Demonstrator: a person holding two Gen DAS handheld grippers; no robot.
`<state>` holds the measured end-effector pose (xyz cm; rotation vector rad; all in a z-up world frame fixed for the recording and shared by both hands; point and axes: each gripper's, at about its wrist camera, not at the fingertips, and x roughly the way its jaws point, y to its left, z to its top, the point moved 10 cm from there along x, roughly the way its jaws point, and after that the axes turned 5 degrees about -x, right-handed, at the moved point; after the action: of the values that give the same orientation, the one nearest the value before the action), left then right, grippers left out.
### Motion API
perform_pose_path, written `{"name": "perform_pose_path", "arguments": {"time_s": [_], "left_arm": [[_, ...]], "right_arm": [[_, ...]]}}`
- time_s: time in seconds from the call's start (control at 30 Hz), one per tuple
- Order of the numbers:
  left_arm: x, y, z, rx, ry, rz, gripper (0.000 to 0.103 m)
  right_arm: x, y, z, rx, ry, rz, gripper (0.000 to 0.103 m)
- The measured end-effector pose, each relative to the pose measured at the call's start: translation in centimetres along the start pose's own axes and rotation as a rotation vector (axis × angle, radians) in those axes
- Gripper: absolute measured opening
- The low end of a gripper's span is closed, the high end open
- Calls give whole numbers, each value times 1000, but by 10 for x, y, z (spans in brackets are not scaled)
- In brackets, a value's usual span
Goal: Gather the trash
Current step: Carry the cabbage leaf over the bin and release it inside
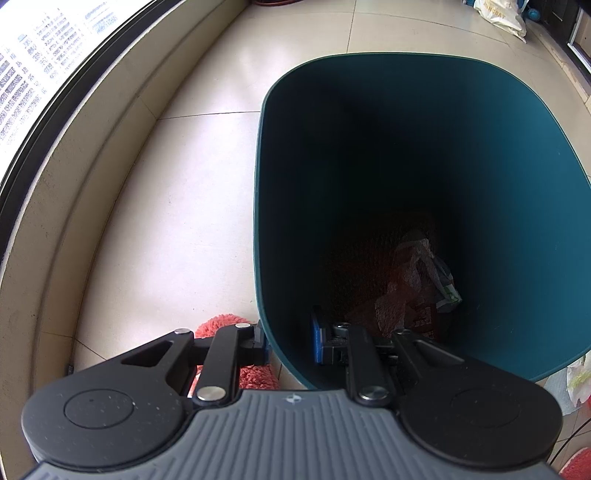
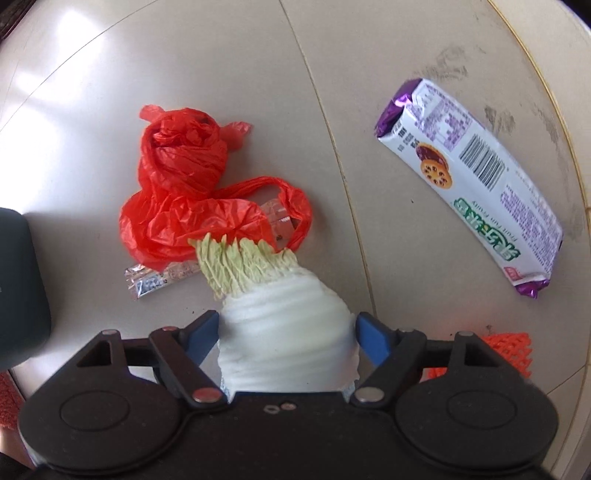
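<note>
A deep teal bin (image 1: 517,155) fills the left wrist view, with crumpled wrappers (image 1: 417,284) lying at its dark bottom. My left gripper (image 1: 290,345) is shut on the bin's near rim, one finger outside the wall and one inside. In the right wrist view my right gripper (image 2: 288,332) points down at the floor and grips a white and pale-green cabbage piece (image 2: 258,269) between its blue pads (image 2: 369,332). Beyond it on the tiles lie a crumpled red plastic bag (image 2: 181,177), two small clear wrappers (image 2: 155,280), and a white and purple biscuit packet (image 2: 476,177).
An orange foam net (image 2: 495,350) lies right of the right gripper, and a dark rounded object (image 2: 18,288) stands at the left edge. A red fluffy mat (image 1: 221,321) sits beside the bin. A raised ledge (image 1: 74,184) curves along the left, and a white bag (image 1: 502,18) lies far back.
</note>
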<state>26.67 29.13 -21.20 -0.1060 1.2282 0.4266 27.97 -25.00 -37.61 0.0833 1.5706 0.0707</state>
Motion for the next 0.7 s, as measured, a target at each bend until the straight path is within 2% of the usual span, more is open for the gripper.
{"name": "perform_pose_path", "arguments": {"time_s": [0.17, 0.23, 0.4, 0.5, 0.7], "left_arm": [[-2, 1, -1, 2, -4, -2, 19], [-2, 2, -1, 2, -5, -3, 19], [-3, 3, 0, -3, -3, -9, 19], [-4, 4, 1, -3, -3, -12, 19], [-5, 5, 1, -4, -4, -17, 19]], "right_arm": [[-41, 30, -1, -216, -10, -78, 77], [-62, 43, -1, -303, -41, -100, 76], [-99, 77, 3, -398, -108, -90, 75], [-125, 90, 2, -407, -138, -67, 75], [-188, 140, 1, -478, -227, 21, 75]]}}
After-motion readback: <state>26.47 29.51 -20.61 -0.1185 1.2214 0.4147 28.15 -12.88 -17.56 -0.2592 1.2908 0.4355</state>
